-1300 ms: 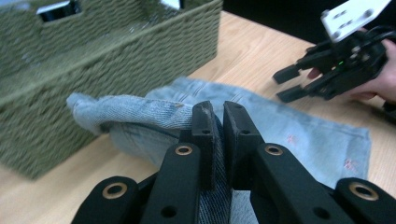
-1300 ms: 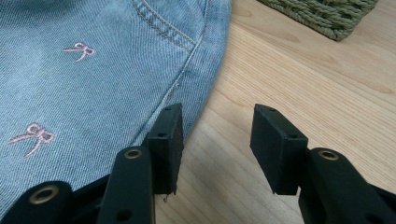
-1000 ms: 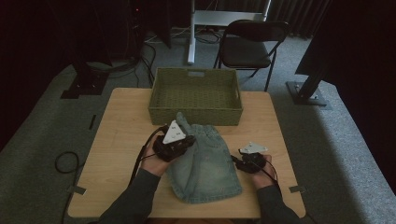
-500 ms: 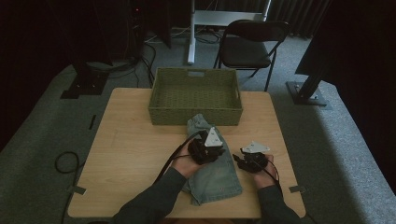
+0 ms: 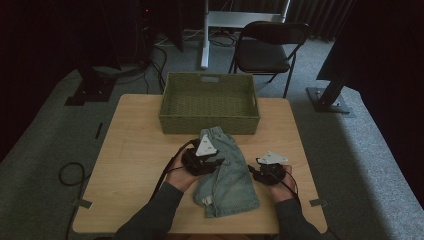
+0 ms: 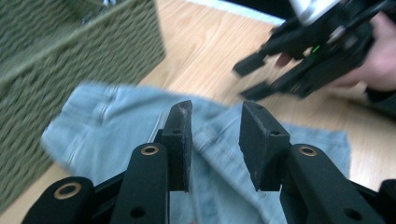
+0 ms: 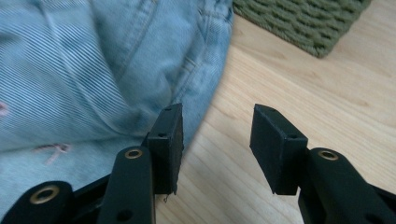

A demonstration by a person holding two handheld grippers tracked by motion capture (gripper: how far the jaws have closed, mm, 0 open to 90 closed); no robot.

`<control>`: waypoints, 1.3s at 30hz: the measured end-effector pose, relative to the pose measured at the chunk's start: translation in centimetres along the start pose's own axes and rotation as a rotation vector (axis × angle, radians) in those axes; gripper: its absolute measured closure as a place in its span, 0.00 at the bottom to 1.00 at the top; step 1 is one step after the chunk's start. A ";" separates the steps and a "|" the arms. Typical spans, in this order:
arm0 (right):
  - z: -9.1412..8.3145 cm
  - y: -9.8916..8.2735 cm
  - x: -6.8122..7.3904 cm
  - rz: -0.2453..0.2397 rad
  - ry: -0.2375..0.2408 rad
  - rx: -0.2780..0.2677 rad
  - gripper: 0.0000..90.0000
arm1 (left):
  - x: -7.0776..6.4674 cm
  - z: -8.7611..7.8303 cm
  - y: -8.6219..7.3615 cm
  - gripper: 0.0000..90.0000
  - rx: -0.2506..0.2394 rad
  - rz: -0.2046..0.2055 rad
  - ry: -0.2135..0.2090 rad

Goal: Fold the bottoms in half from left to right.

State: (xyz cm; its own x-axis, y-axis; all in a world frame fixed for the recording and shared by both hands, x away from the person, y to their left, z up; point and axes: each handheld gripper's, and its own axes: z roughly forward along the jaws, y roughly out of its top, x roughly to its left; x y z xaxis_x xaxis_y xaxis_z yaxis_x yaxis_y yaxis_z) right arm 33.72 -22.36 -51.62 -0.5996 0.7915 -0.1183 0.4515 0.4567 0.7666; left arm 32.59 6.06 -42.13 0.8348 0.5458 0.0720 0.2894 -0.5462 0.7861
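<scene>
The left gripper point(image 5: 212, 162) sits over the left part of a pair of light blue denim shorts point(image 5: 230, 177); its jaws have just been opening, and in the left gripper view point(image 6: 215, 140) a gap stands between the two black pads with nothing pinched in it, the denim point(image 6: 140, 126) lying beneath and beyond them. The right gripper point(image 5: 255, 172) rests at the right edge of the garment with its jaws parted too: in the right gripper view point(image 7: 217, 147) bare wood shows between the pads, and the hem of the shorts point(image 7: 93, 70) lies just beside the left-hand pad, whether touching it I cannot tell. The shorts lie folded lengthwise on the wooden table point(image 5: 130, 150), near its front middle, between the two hands, their upper end just beside the front wall of a green woven basket point(image 5: 209, 120). The basket stands at the far middle of the table. Behind the table, on the grey carpet, stands a dark folding chair point(image 5: 270, 50).
</scene>
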 end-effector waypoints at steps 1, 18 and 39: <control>-0.1 0.2 0.2 0.001 0.001 -0.003 0.60 | 0.2 -0.1 -0.5 0.72 0.009 -0.006 0.006; -0.9 3.0 2.0 -0.064 0.021 -0.066 0.60 | 0.6 0.8 -10.3 0.72 0.169 -0.172 -0.040; 1.3 7.4 5.7 -0.131 0.095 -0.061 0.52 | -1.4 1.5 -10.8 0.79 0.193 -0.158 -0.184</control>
State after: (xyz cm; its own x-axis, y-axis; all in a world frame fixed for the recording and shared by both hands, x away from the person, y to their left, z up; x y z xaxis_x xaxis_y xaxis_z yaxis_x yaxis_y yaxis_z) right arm 34.48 -13.91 -47.48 -0.7118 0.6836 -0.1612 0.3266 0.5253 0.7857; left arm 29.00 10.23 -51.65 0.8382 0.5190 -0.1676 0.4910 -0.5844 0.6461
